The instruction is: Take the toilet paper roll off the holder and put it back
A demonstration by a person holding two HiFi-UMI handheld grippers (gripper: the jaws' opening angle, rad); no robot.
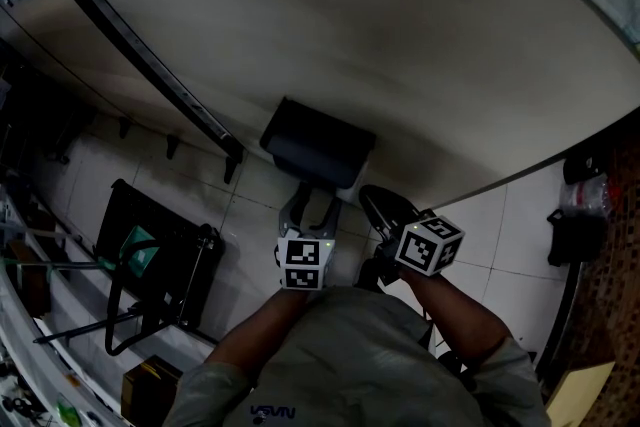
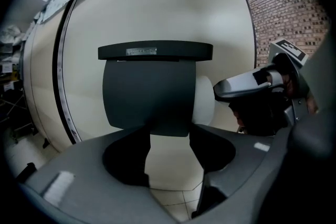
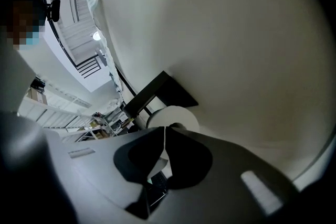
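I see a dark holder [image 1: 318, 143] fixed to the curved cream wall [image 1: 400, 45], with the toilet paper roll [image 2: 203, 99] sitting on it under its flat lid. Below, the white tiled floor [image 1: 255, 205] carries a black metal cart [image 1: 160, 255] at the left.

The toilet paper roll [image 3: 173, 116] is white, holder [image 2: 149, 93] black, wall [image 2: 157, 8] cream.

The dark holder cover [image 2: 149, 92] blocks your front approach to the roll [image 2: 205, 99]; only the roll's right end lies exposed.
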